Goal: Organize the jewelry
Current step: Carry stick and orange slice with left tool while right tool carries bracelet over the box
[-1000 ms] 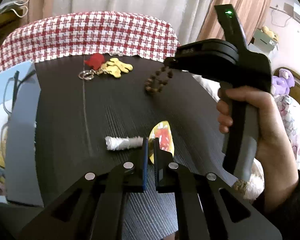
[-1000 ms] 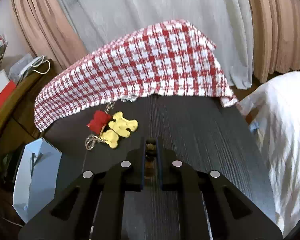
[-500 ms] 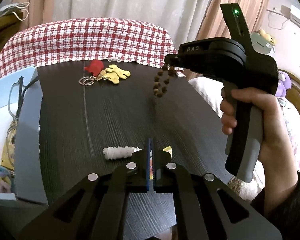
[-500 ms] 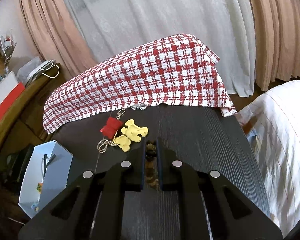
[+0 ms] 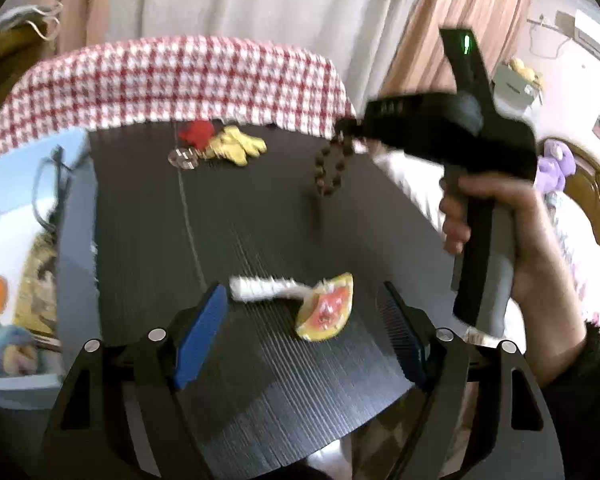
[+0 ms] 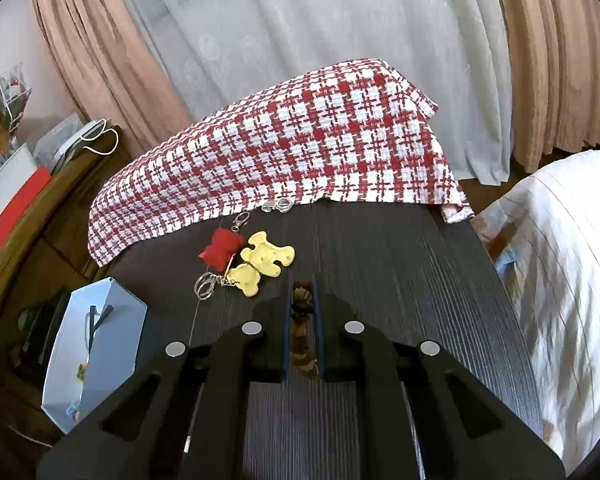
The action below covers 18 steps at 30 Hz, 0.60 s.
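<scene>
Right wrist: bear keyring lies beside checked cloth.

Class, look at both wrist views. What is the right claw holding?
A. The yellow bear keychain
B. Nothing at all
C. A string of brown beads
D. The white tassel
C: the right claw is shut on the brown beads, which hang from its tip above the dark table, while the yellow bear keychain and the white tassel lie on the table.
</scene>
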### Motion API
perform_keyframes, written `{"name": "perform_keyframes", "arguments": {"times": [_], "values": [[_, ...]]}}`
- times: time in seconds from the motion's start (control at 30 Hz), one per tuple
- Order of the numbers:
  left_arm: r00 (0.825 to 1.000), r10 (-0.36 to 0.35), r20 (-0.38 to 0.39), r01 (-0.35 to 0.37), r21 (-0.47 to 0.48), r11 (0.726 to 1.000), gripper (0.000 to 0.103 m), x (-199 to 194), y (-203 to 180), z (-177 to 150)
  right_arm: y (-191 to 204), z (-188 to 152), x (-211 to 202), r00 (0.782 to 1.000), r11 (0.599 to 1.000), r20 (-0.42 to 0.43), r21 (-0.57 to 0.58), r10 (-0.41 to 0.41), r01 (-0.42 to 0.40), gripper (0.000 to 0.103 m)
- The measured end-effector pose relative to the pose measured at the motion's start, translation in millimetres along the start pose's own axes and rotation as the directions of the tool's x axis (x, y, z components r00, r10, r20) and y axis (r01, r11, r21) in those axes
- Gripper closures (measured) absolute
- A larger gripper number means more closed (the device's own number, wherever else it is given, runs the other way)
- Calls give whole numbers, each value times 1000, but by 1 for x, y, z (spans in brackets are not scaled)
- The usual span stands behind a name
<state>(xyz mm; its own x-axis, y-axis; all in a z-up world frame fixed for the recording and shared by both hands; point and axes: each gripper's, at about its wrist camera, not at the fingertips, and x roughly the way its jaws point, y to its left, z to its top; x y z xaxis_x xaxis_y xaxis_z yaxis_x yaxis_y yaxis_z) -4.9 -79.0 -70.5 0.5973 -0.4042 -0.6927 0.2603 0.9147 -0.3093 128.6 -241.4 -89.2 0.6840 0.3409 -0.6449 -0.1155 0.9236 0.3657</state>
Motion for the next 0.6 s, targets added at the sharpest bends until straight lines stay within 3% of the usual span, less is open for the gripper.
{"name": "perform_keyframes", "arguments": {"times": [0.07,0.2,0.23,0.27,0.33,0.6], "values": [[999,-24,-31,24,11,1000,47,6,-4,-4,0,0,0,1000,1000,1,1,1,-1,92],[997,-31,-76,33,27,999,69,17,-9,-9,-2,-1,1,1000,1000,-4,6,-1,1,92],[996,-29,-79,31,25,999,78,21,-9,-9,-2,-1,2,1000,1000,-7,8,0,0,92],[996,-29,-83,31,23,999,93,23,-9,-10,-2,-1,2,1000,1000,-8,9,0,0,92],[996,-36,-80,38,33,999,98,25,-9,-11,-3,-2,2,1000,1000,-9,10,1,-1,92],[999,-12,-51,15,60,998,99,23,-13,-9,-1,-2,0,1000,1000,-2,6,6,-6,92]]}}
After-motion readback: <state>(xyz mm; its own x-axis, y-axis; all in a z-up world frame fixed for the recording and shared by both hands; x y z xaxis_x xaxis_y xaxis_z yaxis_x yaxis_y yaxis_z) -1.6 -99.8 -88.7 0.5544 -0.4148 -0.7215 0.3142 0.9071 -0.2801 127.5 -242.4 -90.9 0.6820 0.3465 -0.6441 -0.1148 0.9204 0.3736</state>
